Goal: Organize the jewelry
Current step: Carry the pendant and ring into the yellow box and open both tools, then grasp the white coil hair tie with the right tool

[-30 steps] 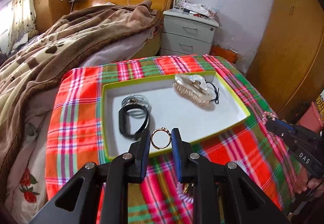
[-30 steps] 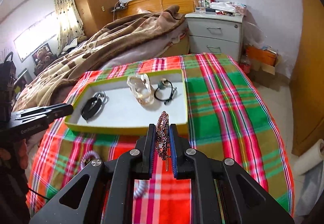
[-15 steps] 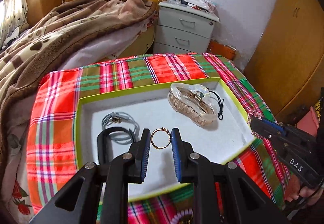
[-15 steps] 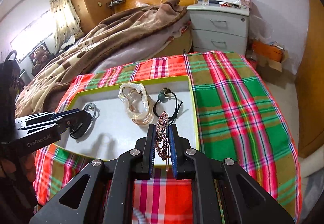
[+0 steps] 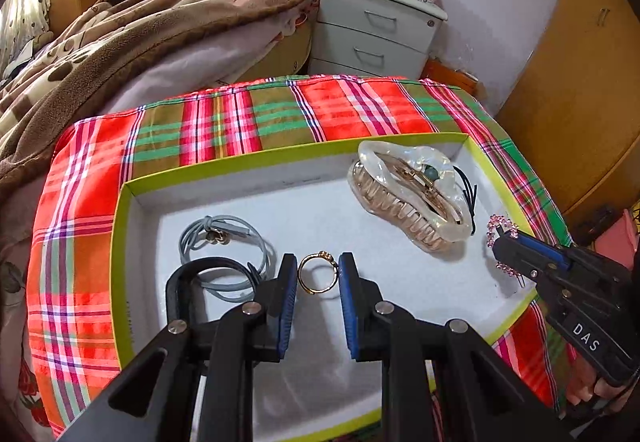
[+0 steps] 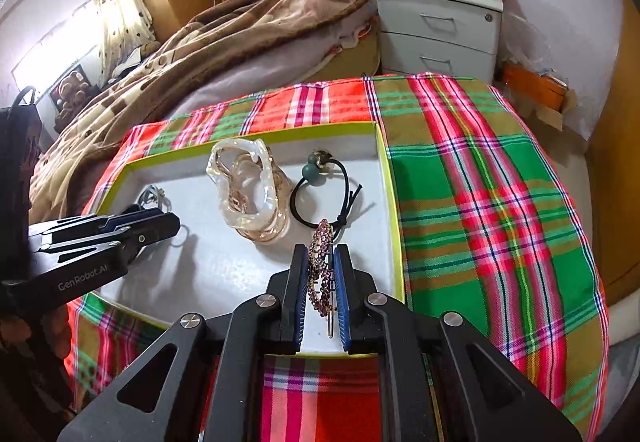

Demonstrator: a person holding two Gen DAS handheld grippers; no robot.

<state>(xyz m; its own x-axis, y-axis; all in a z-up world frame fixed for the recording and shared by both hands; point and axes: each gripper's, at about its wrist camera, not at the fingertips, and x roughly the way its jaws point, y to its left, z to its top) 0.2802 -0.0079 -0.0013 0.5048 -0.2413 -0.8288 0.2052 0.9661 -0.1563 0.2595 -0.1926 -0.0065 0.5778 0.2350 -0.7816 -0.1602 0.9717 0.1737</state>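
While a gold ring (image 5: 318, 277) stands pinched between the fingers of the left gripper (image 5: 318, 284) over the white floor of a green-rimmed tray (image 5: 120, 210), the right gripper (image 6: 320, 282) clamps a pink jewelled hair clip (image 6: 320, 266) above the tray's near right corner. Inside the tray lie a pearly claw clip (image 5: 408, 198) near the far right corner, a black hair tie (image 6: 320, 194) beside it, and a grey cord bracelet (image 5: 224, 246) and black band (image 5: 188, 282) toward the left edge, all on a plaid cloth (image 6: 480, 202).
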